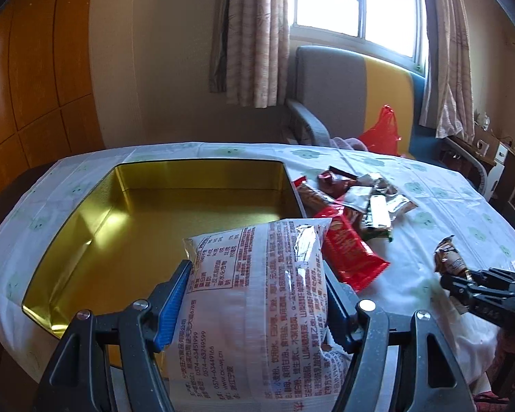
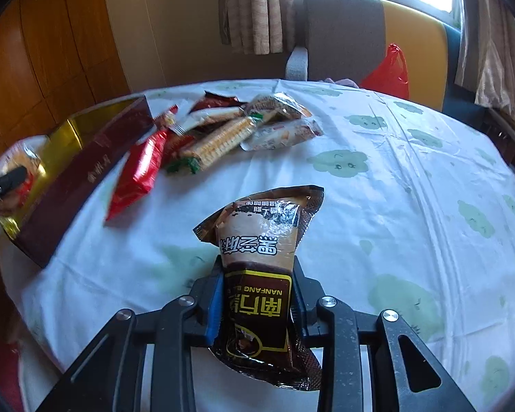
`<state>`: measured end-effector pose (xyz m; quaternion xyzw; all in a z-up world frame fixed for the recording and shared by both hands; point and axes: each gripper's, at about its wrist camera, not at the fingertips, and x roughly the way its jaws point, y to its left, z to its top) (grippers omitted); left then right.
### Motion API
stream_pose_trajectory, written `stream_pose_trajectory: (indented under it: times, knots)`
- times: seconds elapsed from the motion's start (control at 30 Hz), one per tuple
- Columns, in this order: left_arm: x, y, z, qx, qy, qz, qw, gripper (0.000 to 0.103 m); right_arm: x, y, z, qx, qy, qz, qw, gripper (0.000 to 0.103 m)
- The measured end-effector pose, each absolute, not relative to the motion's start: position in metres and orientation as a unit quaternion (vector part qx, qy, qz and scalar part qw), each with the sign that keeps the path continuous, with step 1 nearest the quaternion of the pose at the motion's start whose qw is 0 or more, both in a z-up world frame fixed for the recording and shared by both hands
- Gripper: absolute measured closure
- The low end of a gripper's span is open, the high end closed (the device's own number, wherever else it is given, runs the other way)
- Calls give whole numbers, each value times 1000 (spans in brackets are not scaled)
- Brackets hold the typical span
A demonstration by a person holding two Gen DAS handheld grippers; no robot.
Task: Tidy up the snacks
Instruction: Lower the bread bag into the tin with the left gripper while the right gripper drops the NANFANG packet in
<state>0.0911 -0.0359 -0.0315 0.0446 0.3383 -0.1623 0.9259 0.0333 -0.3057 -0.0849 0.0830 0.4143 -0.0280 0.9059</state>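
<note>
Cloud-print tablecloth (image 2: 377, 185) — square gold tin (image 1: 175, 213) (glossy).

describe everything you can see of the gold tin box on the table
The tin box is a shallow, square-cornered open tray, shiny gold inside, dark maroon outside with faint lettering on its side wall. No lid shows. It sits flat on the cloud-print tablecloth, and the part of its inside in view is bare. Snack packets crowd against its right wall. The left gripper holds a white packet above its near corner.
</note>
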Motion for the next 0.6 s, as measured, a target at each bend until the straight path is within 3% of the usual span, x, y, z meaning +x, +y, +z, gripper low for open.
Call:
stream_pose_trajectory:
  times: [0.6]
  knots:
    - [128,28,-42,46,346,-85,933,32,86,-175,-26,124,356,134,916,69]
